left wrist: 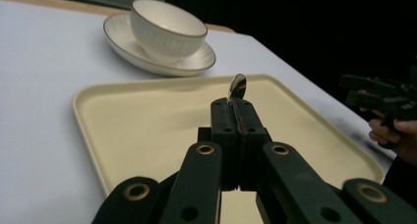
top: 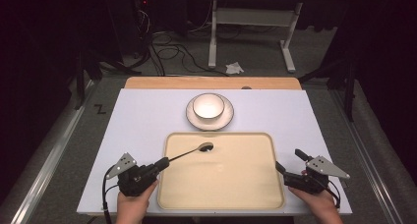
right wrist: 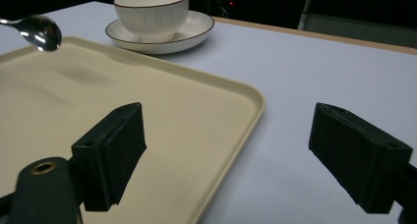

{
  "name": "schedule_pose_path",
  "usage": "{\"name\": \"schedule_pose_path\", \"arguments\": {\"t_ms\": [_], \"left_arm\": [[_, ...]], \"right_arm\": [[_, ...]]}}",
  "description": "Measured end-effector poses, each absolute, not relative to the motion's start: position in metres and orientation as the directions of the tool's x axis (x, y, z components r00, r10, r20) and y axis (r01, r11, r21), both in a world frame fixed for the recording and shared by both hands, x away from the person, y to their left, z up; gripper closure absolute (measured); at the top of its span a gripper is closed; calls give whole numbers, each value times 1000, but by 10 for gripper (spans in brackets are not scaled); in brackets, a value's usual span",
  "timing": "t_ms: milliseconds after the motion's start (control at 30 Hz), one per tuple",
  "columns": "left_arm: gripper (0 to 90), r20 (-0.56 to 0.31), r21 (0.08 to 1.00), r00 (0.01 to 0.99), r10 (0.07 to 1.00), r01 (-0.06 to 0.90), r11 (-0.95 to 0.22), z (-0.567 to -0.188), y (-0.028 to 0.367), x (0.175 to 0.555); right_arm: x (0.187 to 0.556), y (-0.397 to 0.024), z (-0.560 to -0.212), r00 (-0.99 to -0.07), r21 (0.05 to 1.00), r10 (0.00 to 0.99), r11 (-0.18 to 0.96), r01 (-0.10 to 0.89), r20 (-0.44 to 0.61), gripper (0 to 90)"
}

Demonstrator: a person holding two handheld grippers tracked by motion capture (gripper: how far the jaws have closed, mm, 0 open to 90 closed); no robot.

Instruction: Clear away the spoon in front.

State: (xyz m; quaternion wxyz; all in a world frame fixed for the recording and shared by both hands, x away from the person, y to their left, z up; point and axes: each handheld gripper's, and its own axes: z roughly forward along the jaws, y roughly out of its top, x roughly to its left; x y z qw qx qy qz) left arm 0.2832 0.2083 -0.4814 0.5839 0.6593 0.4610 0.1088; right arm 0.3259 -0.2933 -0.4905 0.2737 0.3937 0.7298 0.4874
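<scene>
A metal spoon (top: 196, 150) hangs low over the far part of a cream tray (top: 221, 182), its bowl end pointing away from me. My left gripper (top: 162, 162) is shut on the spoon's handle at the tray's left rim. In the left gripper view the spoon (left wrist: 238, 86) sticks out edge-on past the closed left gripper (left wrist: 232, 106). My right gripper (top: 290, 161) rests open at the tray's right edge with nothing between its jaws. The right gripper view shows the right gripper (right wrist: 231, 140) straddling the tray (right wrist: 98, 86) corner, with the spoon (right wrist: 42, 32) at upper left.
A white bowl (top: 208, 106) stands on a saucer (top: 227, 119) just beyond the tray, on a white table top (top: 137, 121). A wooden strip (top: 211, 82) runs along the table's far edge. Beyond it are floor cables and a table frame.
</scene>
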Motion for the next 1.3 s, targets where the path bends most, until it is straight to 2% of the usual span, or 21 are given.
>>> {"name": "schedule_pose_path", "arguments": {"t_ms": [300,733,1000,1300], "left_arm": [[895,-490,819,512,706,547,172,-496,217,291],[894,-487,807,508,711,573,143,-503,207,293],[888,-512,777,469,719,609,156,-508,207,295],[827,-491,772,455,743,622,129,-511,206,296]], "right_arm": [[326,-293,-492,-536,924,844,216,315,-14,150],[326,-292,-493,-543,921,840,220,323,-11,151],[326,-292,-493,-549,923,836,218,318,-9,150],[326,-292,-492,-549,924,836,218,316,-9,149]]}}
